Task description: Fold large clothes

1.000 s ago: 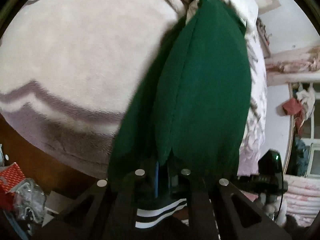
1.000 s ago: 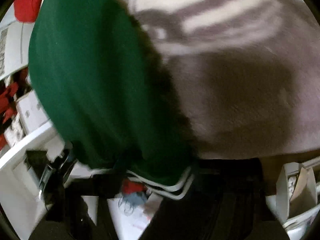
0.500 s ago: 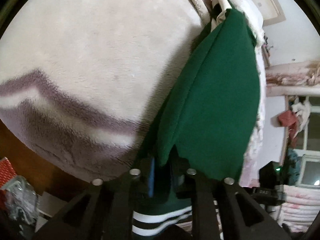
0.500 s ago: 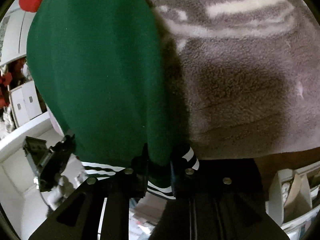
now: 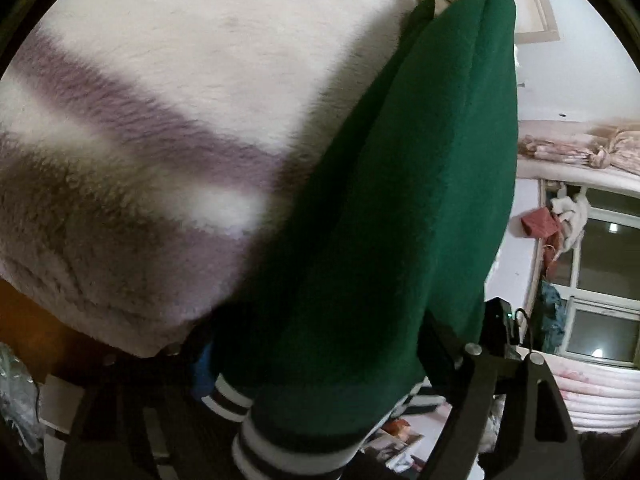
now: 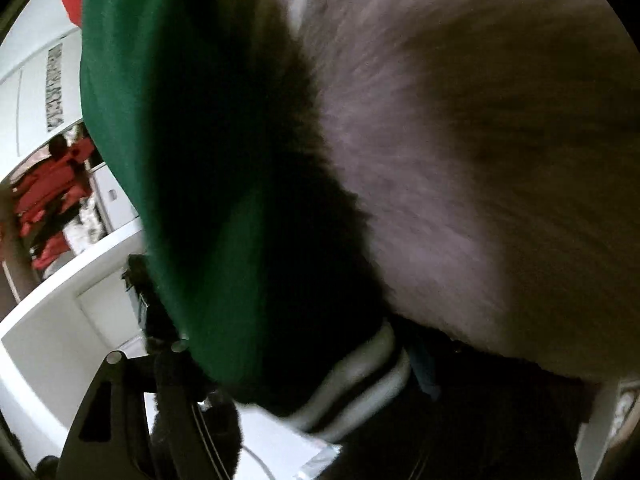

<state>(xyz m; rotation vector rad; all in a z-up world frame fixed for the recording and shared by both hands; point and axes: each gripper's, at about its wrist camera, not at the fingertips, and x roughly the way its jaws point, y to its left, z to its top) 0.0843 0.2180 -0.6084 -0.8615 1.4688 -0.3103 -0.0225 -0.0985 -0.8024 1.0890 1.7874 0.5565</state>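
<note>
A: Left wrist view: fleece blanket (image 5: 168,92) at left, green garment (image 5: 400,208) lying across it, striped cuff (image 5: 280,444) between the left gripper (image 5: 320,364), whose jaws are opening; window (image 5: 600,280) at right.

B: Right wrist view, blurred: white cabinet (image 6: 40,80) at left; garment between the right gripper (image 6: 300,364) jaws, also opening.

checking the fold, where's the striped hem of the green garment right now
Low in both wrist views: the striped hem of the green garment hangs between opening fingers, beside the fleece blanket.

One green garment (image 5: 400,200) is lying on one fleece blanket (image 5: 160,80), two grippers, left (image 5: 320,364) and right (image 6: 280,360), are showing.
</note>
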